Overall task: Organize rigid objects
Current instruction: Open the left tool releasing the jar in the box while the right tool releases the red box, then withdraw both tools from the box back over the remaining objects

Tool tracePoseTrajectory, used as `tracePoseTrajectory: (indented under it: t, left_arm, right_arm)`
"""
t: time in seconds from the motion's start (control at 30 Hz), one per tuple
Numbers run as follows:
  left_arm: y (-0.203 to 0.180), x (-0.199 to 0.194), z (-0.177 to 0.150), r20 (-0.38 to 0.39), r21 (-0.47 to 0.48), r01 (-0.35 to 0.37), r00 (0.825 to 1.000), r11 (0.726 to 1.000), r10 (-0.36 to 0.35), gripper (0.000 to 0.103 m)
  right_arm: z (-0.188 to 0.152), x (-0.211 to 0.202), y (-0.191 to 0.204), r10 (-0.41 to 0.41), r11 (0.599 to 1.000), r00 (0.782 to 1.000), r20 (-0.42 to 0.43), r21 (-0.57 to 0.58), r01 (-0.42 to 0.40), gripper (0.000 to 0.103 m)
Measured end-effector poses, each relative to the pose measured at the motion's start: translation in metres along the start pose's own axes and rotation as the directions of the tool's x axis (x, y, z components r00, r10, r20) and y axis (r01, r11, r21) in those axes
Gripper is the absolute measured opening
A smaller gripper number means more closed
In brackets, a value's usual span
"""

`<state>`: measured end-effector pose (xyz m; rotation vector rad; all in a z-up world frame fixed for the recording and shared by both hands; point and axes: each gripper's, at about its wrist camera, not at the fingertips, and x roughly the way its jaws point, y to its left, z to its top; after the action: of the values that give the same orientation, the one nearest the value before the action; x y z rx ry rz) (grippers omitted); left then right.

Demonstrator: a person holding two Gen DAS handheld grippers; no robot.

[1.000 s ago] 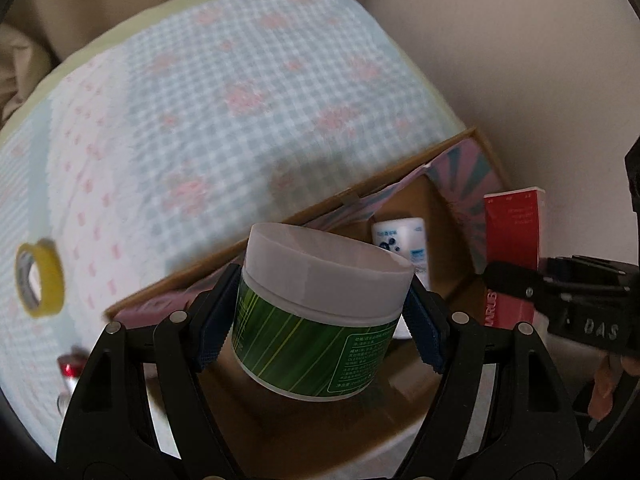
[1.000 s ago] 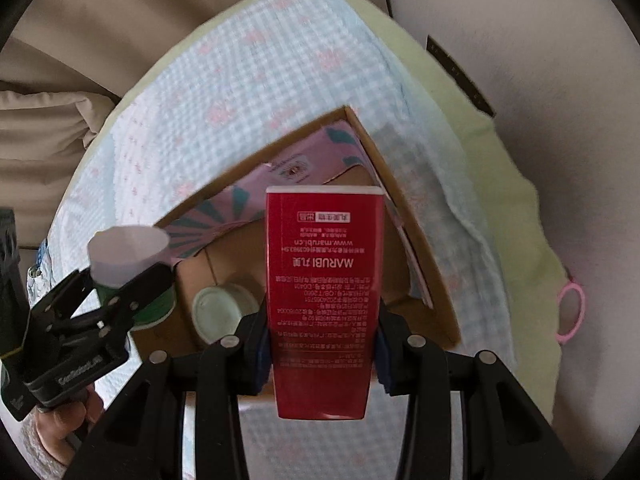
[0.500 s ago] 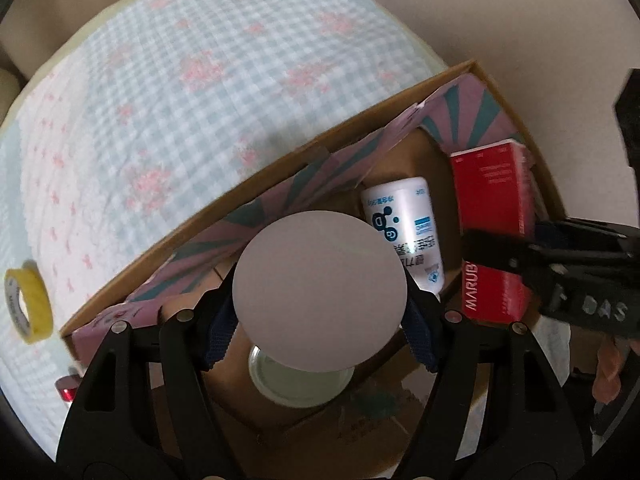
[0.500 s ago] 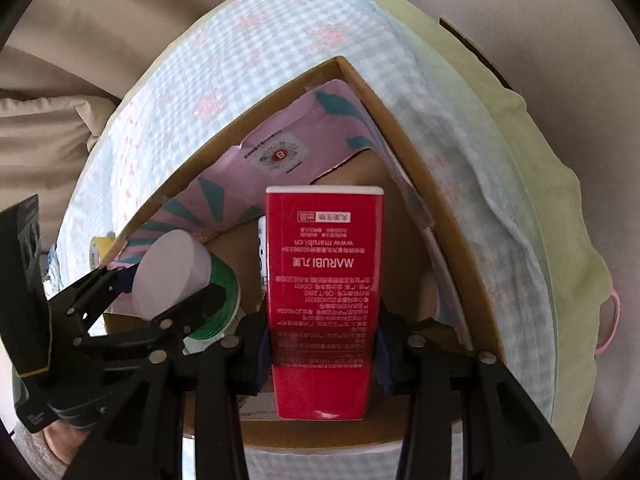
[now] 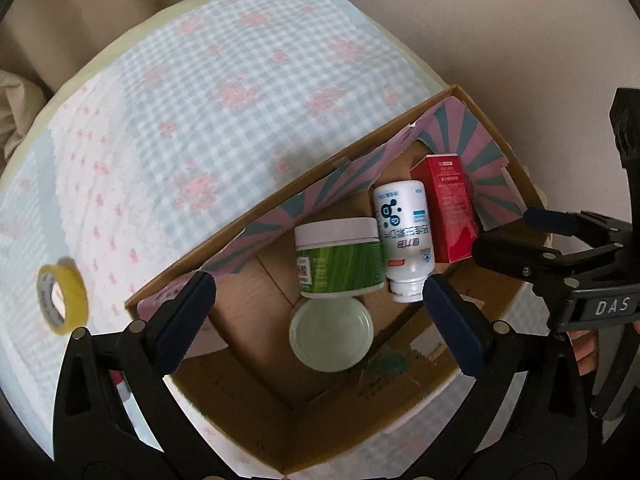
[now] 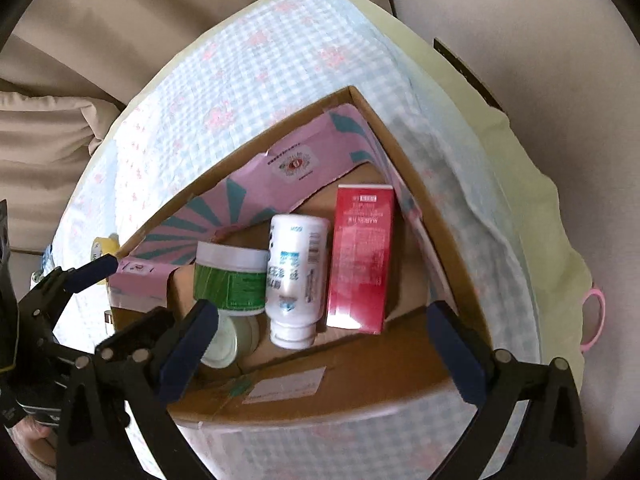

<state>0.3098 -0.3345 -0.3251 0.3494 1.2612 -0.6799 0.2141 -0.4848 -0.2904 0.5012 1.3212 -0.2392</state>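
An open cardboard box [image 5: 224, 236] [image 6: 448, 216] sits on a checked cloth. Inside lie a green jar with a white lid [image 5: 338, 258] [image 6: 230, 282], a white bottle [image 5: 404, 242] [image 6: 296, 276], a red carton [image 5: 450, 208] [image 6: 362, 256] and a pale round lid [image 5: 331, 334] [image 6: 220, 346]. My left gripper [image 5: 318, 320] is open and empty above the box's near side. My right gripper [image 6: 316, 354] is open and empty above the box's near wall. Each gripper shows in the other's view, the right one [image 5: 560, 240] and the left one [image 6: 80, 280].
A yellow tape roll [image 5: 60, 300] lies on the checked cloth [image 5: 208, 92] left of the box. A pink ring [image 6: 594, 318] lies at the cloth's right edge. A small red item [image 5: 116, 378] peeks out by the left finger. Beige cushions [image 6: 44, 128] are behind.
Both grippers have opened and pulled back. The green jar left my left gripper and lies in the box; the red carton left my right gripper and lies beside the white bottle.
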Motion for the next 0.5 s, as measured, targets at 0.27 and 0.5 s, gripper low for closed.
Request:
tracePoseTrajectory:
  t: [0.27, 0.5]
  left_arm:
    - [-0.004, -0.035, -0.011, 0.035, -0.015, -0.006, 0.999, 1.000, 0.006, 0.103]
    - [-0.002, -0.070, -0.029, 0.074, -0.038, -0.010, 0.997, 0.999, 0.013, 0.103]
  right_arm:
    - [-0.014, -0.016, 0.000, 0.006, 1.000, 0.999, 0.032, -0.002, -0.006, 0.103]
    - [-0.021, -0.046, 0.011, 0.004, 1.000, 0.996, 0.093, -0.026, -0.001, 0.103]
